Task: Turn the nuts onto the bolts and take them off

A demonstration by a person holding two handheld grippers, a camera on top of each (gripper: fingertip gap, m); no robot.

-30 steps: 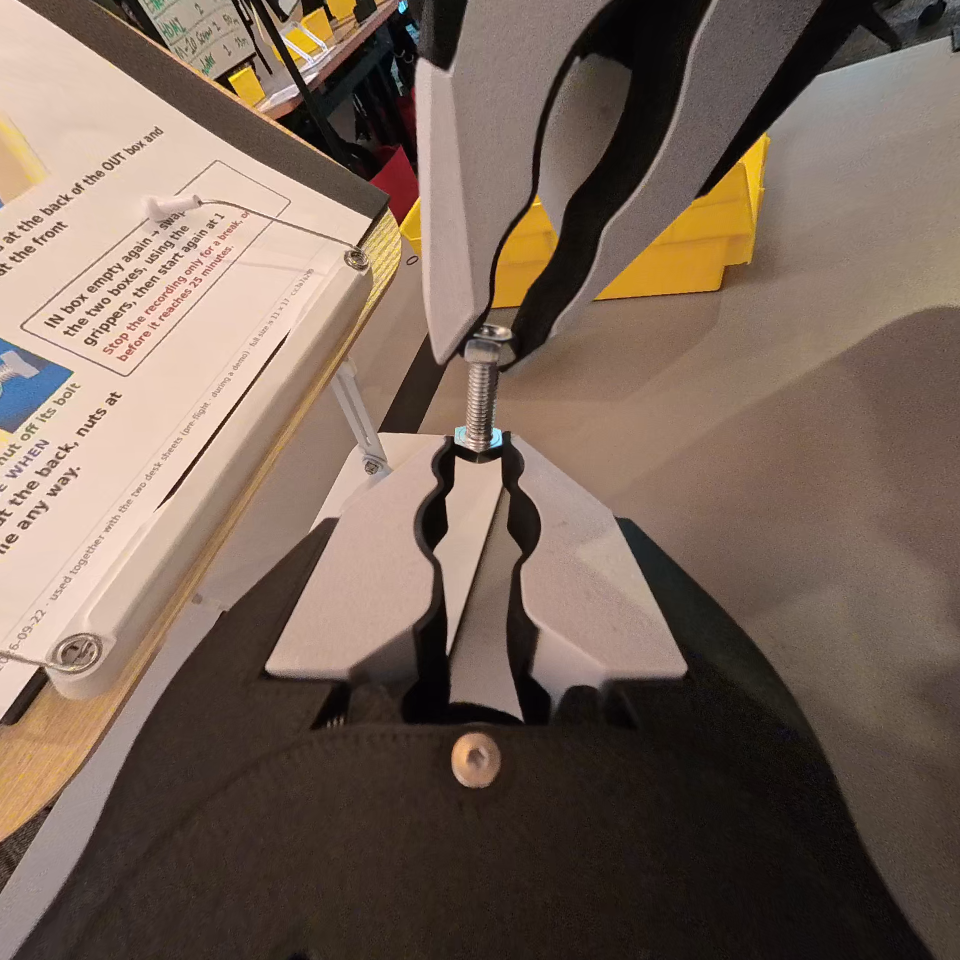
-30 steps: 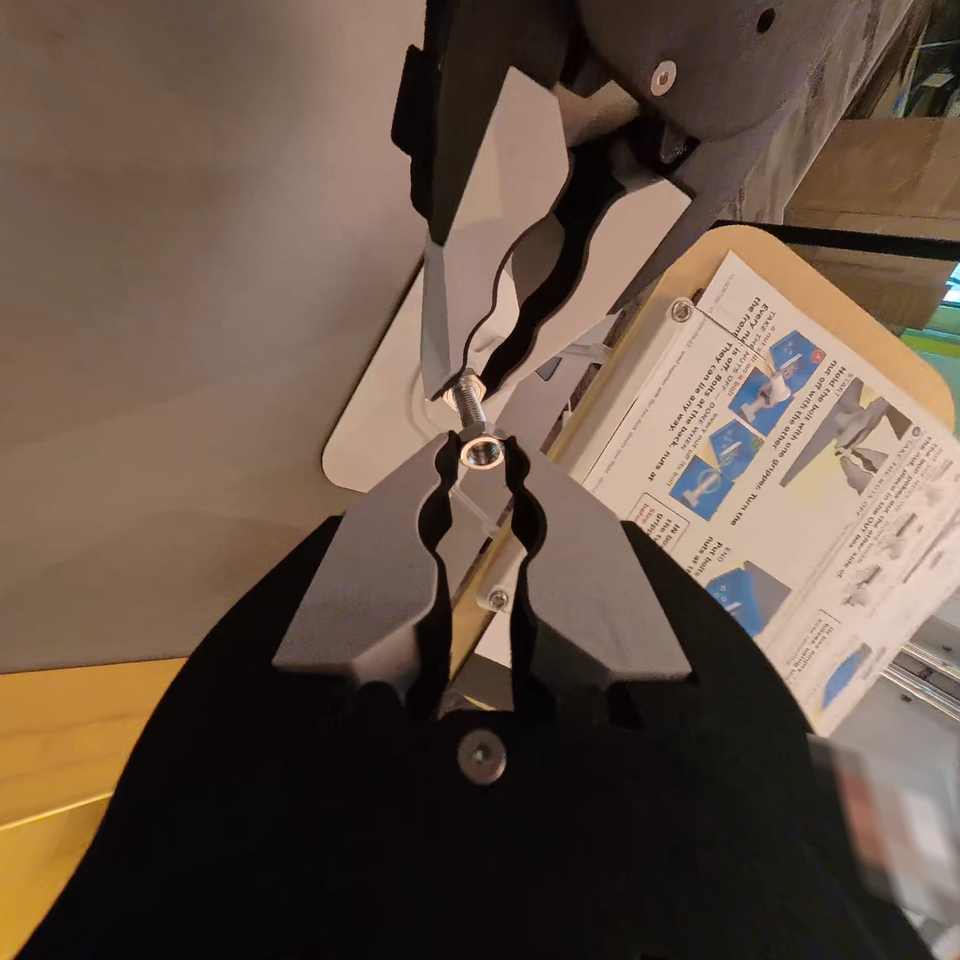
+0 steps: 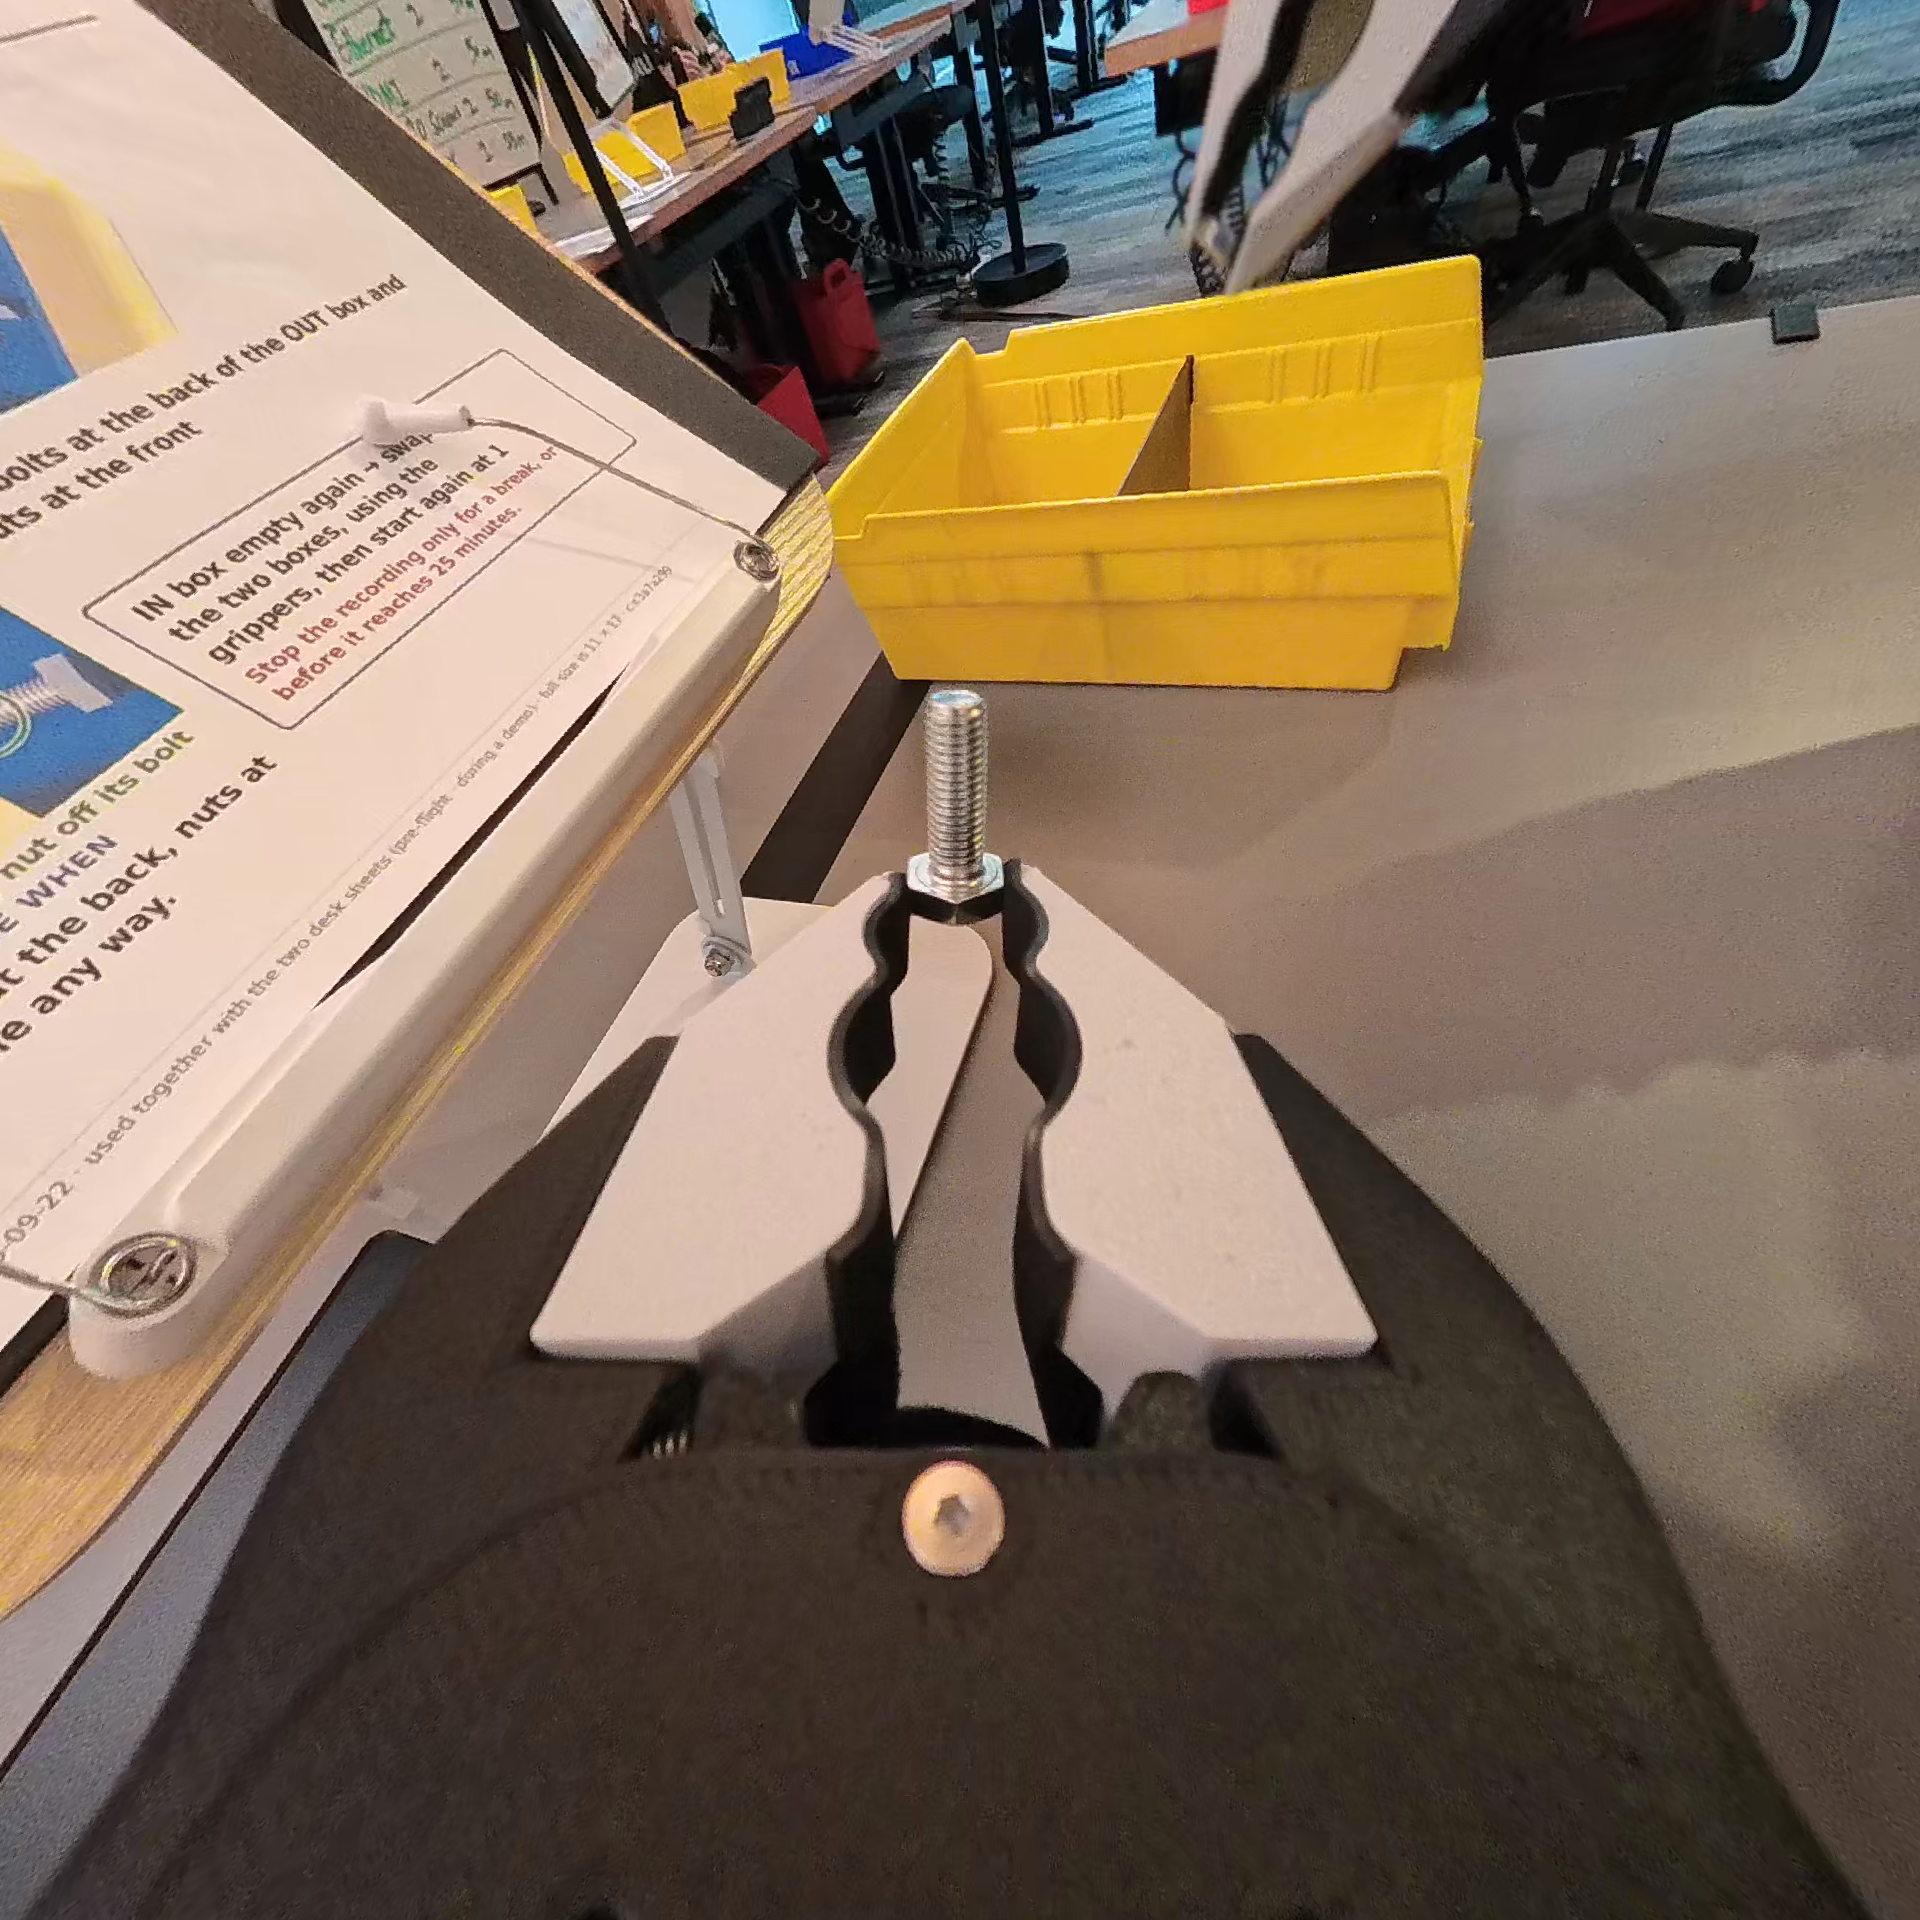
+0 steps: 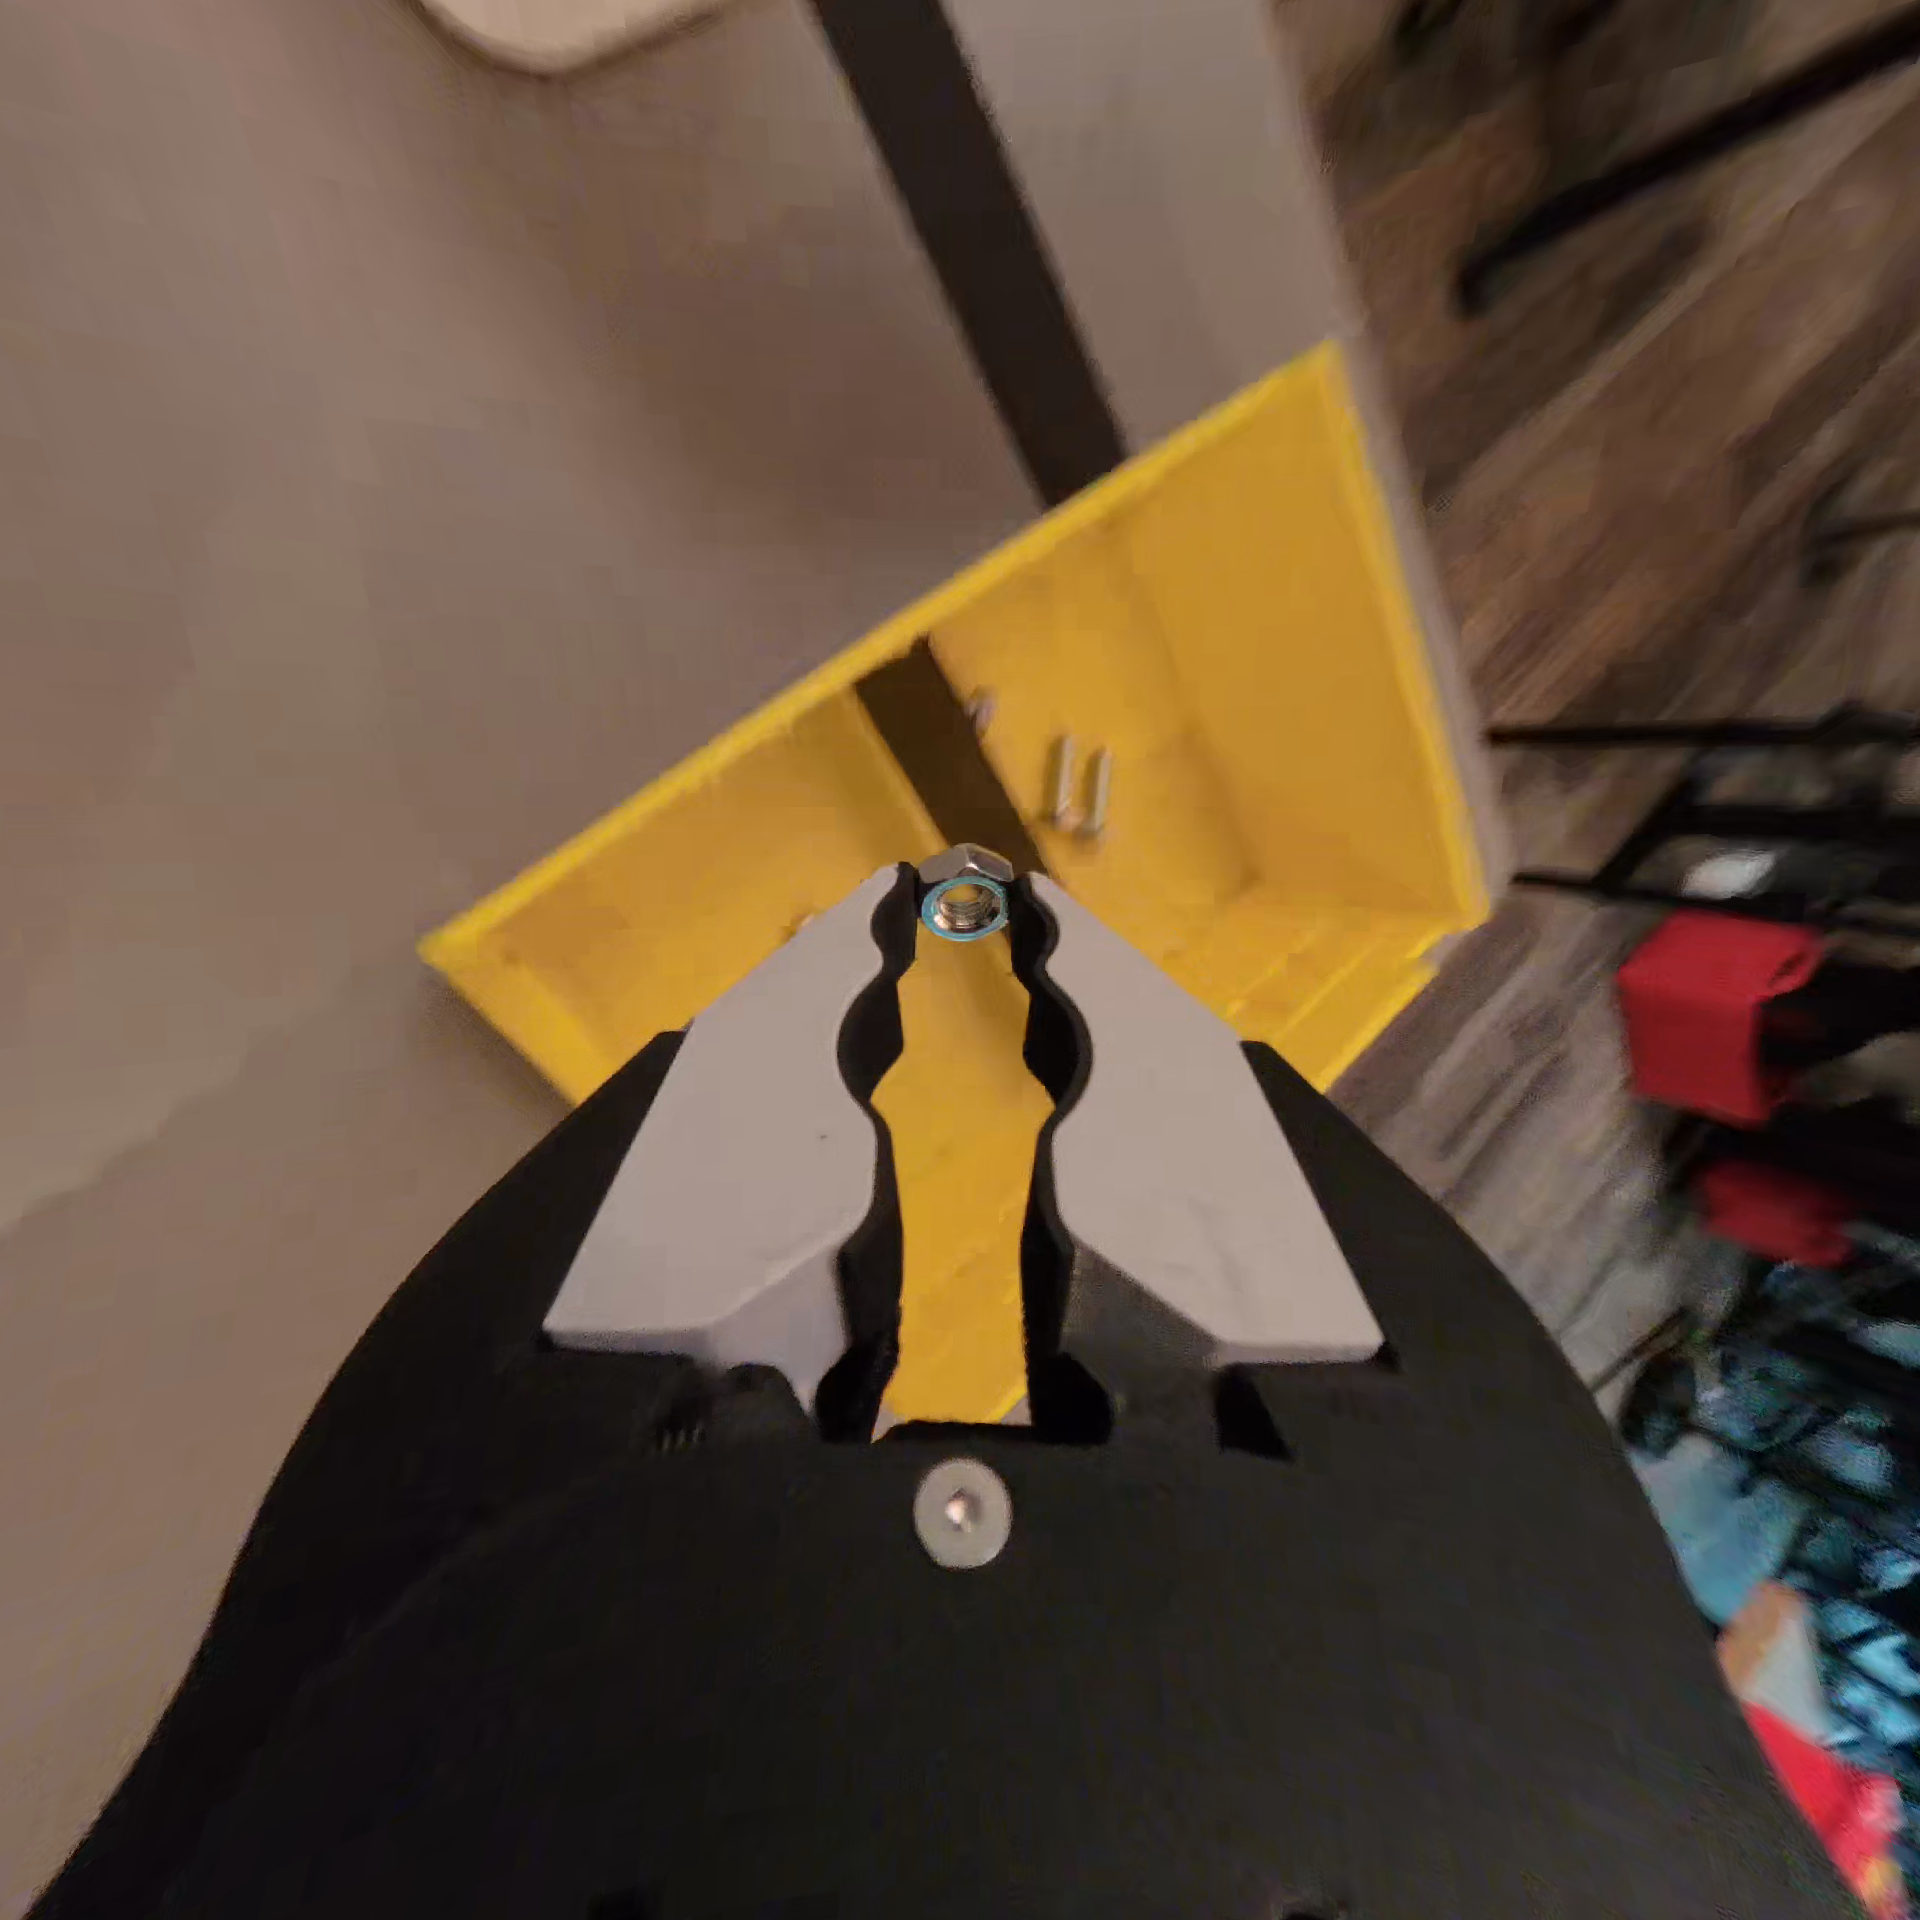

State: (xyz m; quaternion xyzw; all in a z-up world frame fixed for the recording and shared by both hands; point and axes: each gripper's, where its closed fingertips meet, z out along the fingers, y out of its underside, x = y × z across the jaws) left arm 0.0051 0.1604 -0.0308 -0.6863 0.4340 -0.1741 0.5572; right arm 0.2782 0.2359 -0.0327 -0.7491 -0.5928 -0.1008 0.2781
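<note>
The bolt [image 3: 956, 790] stands upright with bare thread, its head clenched at the tips of the left gripper [image 3: 954, 906] above the grey table [image 3: 1558, 831], while the right gripper [image 4: 961, 906] pinches the nut [image 4: 961, 902] over the yellow bin [image 4: 1247, 665], where loose bolts [image 4: 1075, 784] lie.

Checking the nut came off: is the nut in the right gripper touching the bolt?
Apart. The left wrist view shows the bolt with bare threads in the left gripper; the right gripper is well above it.
</note>
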